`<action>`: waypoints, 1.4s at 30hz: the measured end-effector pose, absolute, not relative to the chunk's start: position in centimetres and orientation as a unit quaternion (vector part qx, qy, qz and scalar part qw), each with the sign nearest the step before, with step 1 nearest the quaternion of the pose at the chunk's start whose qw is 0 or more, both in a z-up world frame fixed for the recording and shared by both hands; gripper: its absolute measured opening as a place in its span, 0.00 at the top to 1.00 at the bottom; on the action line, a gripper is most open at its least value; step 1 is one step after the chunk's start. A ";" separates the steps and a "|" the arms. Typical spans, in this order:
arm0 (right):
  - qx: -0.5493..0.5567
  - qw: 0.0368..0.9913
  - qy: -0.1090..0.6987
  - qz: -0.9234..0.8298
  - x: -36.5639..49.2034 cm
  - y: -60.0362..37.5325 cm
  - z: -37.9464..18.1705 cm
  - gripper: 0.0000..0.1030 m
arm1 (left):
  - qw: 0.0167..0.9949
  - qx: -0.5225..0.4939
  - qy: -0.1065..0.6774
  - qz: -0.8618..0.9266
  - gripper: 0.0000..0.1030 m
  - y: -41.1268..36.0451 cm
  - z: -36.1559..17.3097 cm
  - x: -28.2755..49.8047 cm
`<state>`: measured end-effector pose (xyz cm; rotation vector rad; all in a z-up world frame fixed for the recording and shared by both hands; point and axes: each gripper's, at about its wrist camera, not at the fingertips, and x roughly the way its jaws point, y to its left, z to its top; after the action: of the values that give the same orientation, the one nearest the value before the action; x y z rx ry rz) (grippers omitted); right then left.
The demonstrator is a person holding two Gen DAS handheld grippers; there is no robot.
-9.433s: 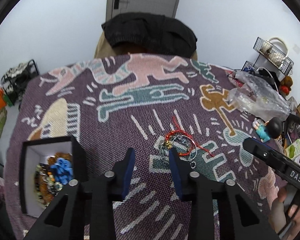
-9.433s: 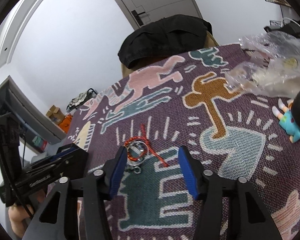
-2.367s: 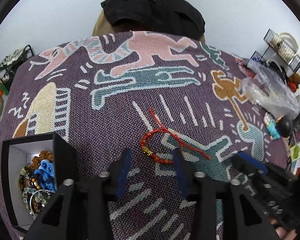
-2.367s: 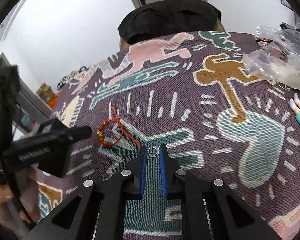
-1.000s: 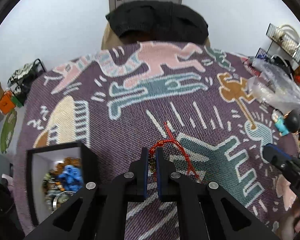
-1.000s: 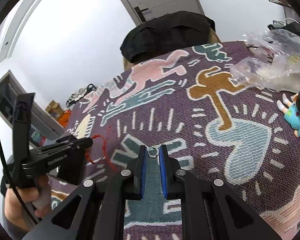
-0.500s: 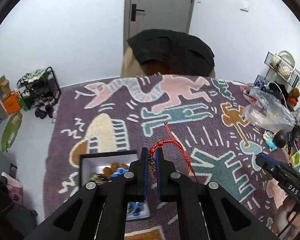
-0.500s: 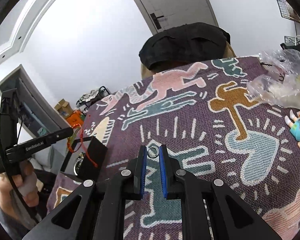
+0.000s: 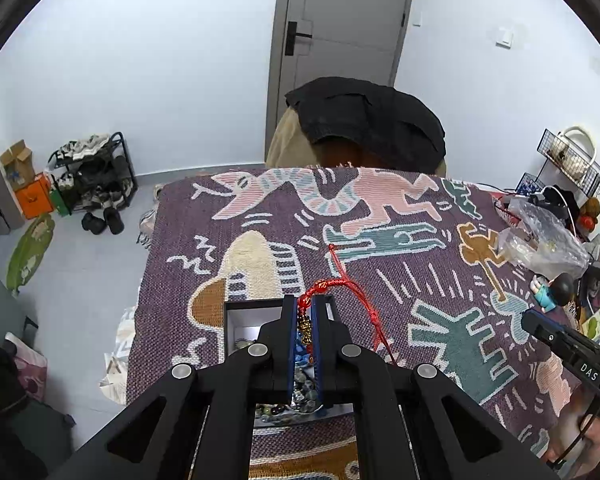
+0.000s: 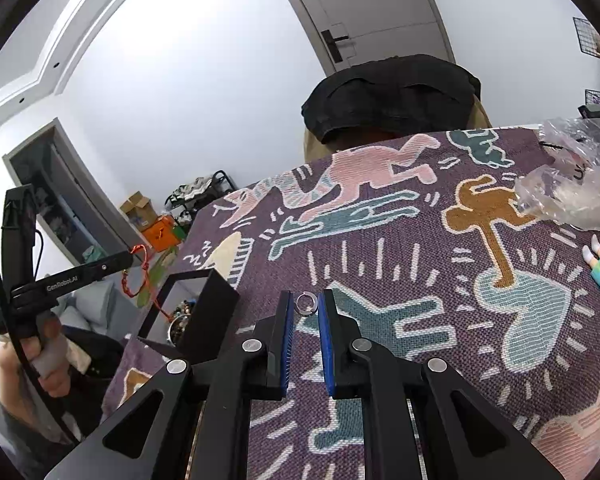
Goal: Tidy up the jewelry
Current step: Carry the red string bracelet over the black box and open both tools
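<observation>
My left gripper [image 9: 305, 309] is shut on a red cord bracelet [image 9: 342, 286] with gold beads. It hangs in the air above the open black jewelry box [image 9: 244, 322], its loose cords trailing to the right. The box holds several bead bracelets. In the right wrist view the same bracelet [image 10: 134, 276] dangles from the left gripper [image 10: 130, 256] over the box [image 10: 204, 312] at the left. My right gripper [image 10: 305, 306] is shut on a small silver ring [image 10: 306, 304], held above the patterned cloth [image 10: 380, 240].
A crumpled clear plastic bag [image 9: 540, 240] and a small doll figure [image 9: 552, 292] lie at the table's right side. A chair with a black garment [image 9: 364, 120] stands behind the table. A shoe rack [image 9: 92, 176] and boxes are on the floor at left.
My left gripper has lifted the red bracelet off the cloth and carried it left, over the black box. My right gripper has risen a little with the ring.
</observation>
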<state>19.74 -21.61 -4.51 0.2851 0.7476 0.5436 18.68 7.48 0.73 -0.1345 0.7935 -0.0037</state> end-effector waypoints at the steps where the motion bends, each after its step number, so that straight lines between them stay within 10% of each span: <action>1: 0.136 0.885 0.359 0.264 19.7 -21.4 -4.4 0.87 | 0.920 -0.066 0.386 -0.001 0.93 7.6 0.7 18.6; 24: 0.074 0.865 0.368 0.333 19.2 -11.3 -3.6 0.87 | 0.906 -0.115 0.408 0.010 0.89 12.6 -2.3 16.1; 26: 0.069 0.858 0.374 0.344 19.5 -9.6 -3.6 0.87 | 0.906 -0.123 0.405 0.015 0.80 13.2 -2.4 15.7; 28: 0.067 0.852 0.380 0.353 19.7 -8.4 -3.7 0.87 | 0.910 -0.131 0.393 0.022 0.39 13.9 -2.4 15.1; 30: 0.063 0.846 0.386 0.361 19.9 -7.0 -3.8 0.87 | 0.918 -0.134 0.371 0.033 0.23 14.4 -2.2 14.5; 42: 0.044 0.829 0.401 0.387 20.9 -1.6 -3.6 0.86 | 0.922 -0.150 0.353 0.050 0.23 16.3 -2.3 12.6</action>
<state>20.89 -1.60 -3.64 0.0924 0.8509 0.8220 12.63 16.31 -2.34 -0.3074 0.7255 0.1020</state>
